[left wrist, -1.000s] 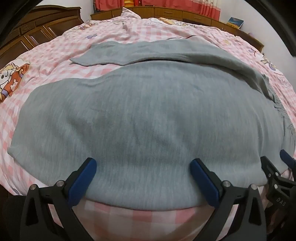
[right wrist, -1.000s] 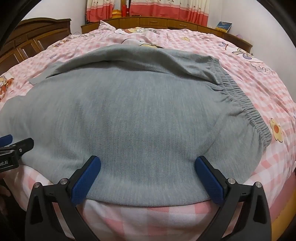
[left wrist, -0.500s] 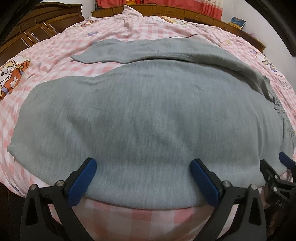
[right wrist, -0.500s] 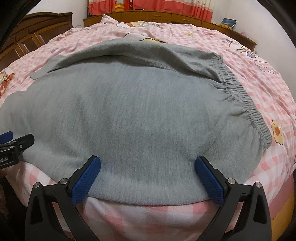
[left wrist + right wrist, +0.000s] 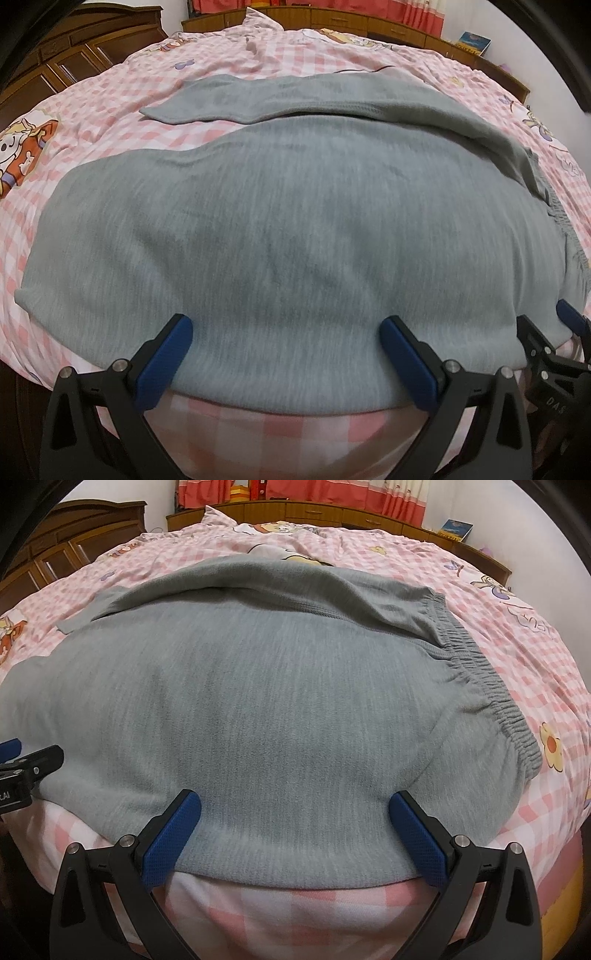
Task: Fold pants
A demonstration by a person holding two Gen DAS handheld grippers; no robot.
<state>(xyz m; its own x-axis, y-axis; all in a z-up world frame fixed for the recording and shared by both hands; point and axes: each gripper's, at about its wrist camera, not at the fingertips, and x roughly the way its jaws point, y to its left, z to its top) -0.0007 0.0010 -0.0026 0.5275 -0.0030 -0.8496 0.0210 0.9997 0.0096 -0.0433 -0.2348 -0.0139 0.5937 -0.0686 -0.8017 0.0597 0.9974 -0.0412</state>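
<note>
While the bed (image 5: 92,122) in its pink checked cover fills both views, the grey pants (image 5: 295,229) lie spread across it with the elastic waistband (image 5: 491,686) to the right and one leg (image 5: 229,98) angled off at the far side, lower in view than a second ago. My left gripper (image 5: 286,354) and right gripper (image 5: 295,830) hover at the near hem, fingers spread wide as before, gripping nothing.

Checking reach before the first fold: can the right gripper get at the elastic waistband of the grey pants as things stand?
Probably yes. The right gripper is open at the near edge of the pants, and the waistband lies exposed to its right on the bedspread, with nothing lying over it or between them.
</note>
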